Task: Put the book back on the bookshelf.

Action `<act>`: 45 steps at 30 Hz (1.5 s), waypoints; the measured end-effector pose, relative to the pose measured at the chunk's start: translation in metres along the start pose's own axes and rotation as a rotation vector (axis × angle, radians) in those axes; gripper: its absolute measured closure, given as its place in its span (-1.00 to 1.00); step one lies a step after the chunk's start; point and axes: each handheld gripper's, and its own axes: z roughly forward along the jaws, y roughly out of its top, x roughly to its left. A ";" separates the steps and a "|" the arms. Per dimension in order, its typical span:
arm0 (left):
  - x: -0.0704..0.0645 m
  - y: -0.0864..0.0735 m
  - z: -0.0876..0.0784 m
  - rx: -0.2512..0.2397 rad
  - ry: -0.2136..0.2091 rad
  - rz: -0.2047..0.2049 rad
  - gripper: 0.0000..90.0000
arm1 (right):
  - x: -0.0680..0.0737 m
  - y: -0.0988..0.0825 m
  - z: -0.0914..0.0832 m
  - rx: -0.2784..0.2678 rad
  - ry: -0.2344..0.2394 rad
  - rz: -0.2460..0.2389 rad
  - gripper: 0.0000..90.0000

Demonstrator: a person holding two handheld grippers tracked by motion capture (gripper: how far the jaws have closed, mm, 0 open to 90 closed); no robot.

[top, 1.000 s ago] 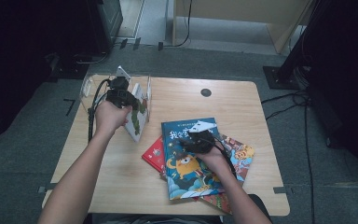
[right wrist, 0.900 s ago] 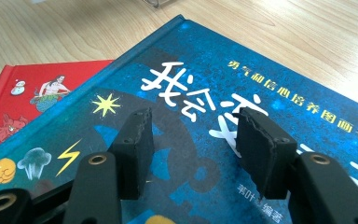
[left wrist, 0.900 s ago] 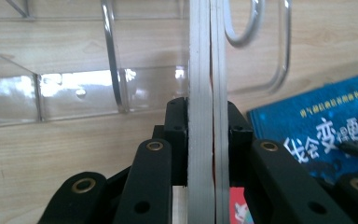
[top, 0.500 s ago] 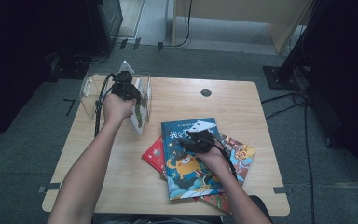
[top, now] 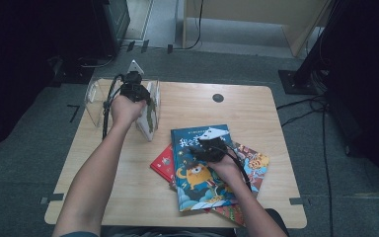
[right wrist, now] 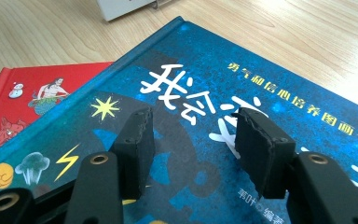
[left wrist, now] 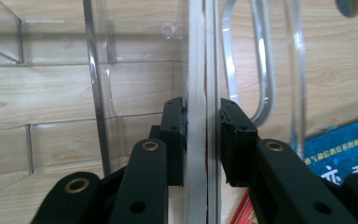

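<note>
We see a thin white book (left wrist: 196, 112) standing upright inside the clear rack (top: 94, 96), against the rack's right wall, its pale page edges facing us. The left gripper (top: 134, 90) straddles it; its jaws have just been opening, and a slight gap shows beside the right pad. To the right of the rack lie three more books: a blue one (top: 197, 170) on top, a red one (top: 164, 162) and a colourful one (top: 252, 163), both partly covered. The right gripper (right wrist: 193, 140) hovers over the blue cover, jaws apart, holding nothing. The white book's cover is hidden
</note>
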 end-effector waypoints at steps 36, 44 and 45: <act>0.017 -0.083 -0.046 -0.103 -0.188 0.241 0.18 | -0.024 -0.016 -0.035 -0.002 -0.041 0.124 0.21; 0.013 -0.107 -0.034 -0.101 -0.242 0.288 0.16 | -0.039 -0.031 -0.055 -0.016 -0.100 0.189 0.29; 0.013 -0.110 -0.032 -0.098 -0.240 0.299 0.16 | -0.040 -0.034 -0.057 -0.016 -0.106 0.197 0.30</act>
